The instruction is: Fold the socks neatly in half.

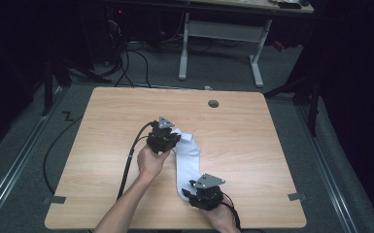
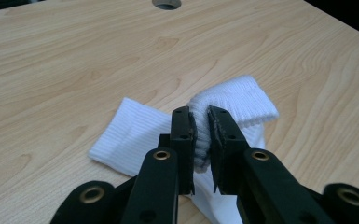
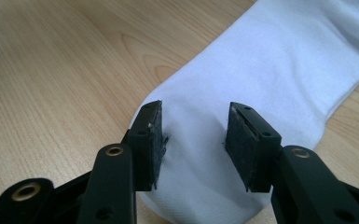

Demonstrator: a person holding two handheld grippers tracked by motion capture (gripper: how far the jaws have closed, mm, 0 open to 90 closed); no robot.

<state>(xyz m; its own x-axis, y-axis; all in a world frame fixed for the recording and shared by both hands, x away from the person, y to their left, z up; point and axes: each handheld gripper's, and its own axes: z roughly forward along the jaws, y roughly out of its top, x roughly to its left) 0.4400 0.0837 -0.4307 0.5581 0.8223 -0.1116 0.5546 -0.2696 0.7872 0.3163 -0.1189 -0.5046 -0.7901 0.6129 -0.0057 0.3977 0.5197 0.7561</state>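
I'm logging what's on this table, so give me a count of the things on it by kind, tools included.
White sock: 1
Black claw tools: 2, the left claw pinching the sock's ribbed cuff, the right claw open over the sock's other end
Total: 3

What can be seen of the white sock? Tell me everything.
The white sock is knit fabric, ribbed at the cuff and smooth along the foot. It lies flat and lengthwise on the wooden table, toe towards the person. The left gripper is shut on a pinched fold of the ribbed cuff, lifting it off the sock below. The right gripper stands open over the toe end, its pads apparently resting on the fabric without pinching it.
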